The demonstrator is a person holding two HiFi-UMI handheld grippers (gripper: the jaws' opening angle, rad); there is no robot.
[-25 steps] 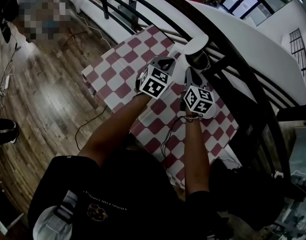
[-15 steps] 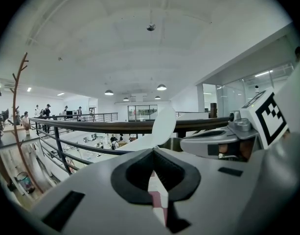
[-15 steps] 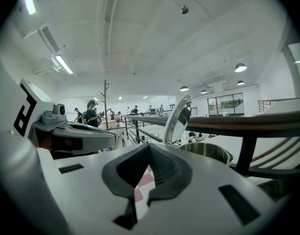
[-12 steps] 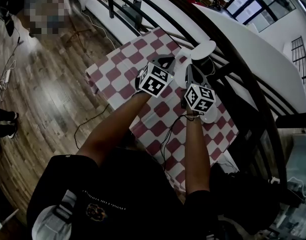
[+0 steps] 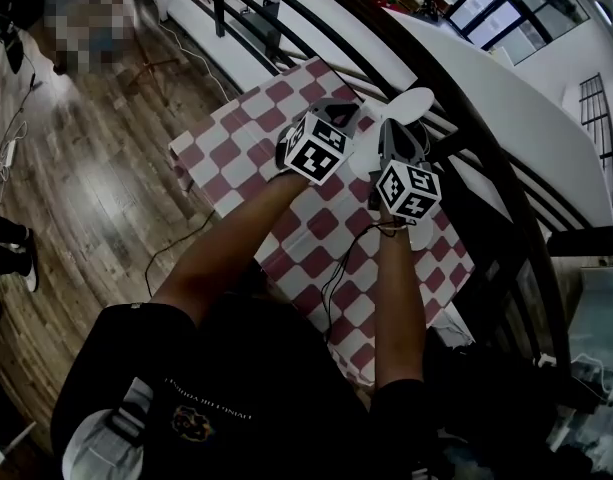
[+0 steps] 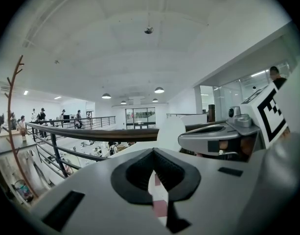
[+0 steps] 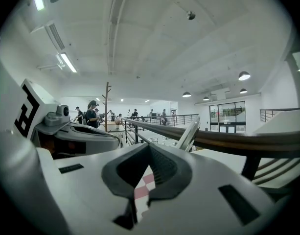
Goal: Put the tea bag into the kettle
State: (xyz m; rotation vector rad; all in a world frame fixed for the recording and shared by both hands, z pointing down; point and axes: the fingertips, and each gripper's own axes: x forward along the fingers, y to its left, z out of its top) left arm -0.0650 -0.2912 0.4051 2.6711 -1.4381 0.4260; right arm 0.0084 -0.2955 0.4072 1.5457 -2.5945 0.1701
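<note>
The table (image 5: 221, 158) stands close along the curved railing (image 5: 486, 128), with the floor (image 5: 86, 228) spreading out to its left. Both grippers hang above the cloth, side by side. The left gripper (image 5: 338, 110) is nearer the table's middle, and the right gripper (image 5: 396, 133) is just beside it, toward the railing. Beyond their tips, between them and the rail, a lid (image 5: 412, 103) stands tilted up; whatever it belongs to is hidden behind the right gripper. A round flat disc (image 5: 422, 234) lies on the cloth under the right wrist. A cable (image 5: 186, 243) drops from the table's near edge to the floor. People (image 7: 93, 114) stand well off, along the gallery behind the railing.
</note>
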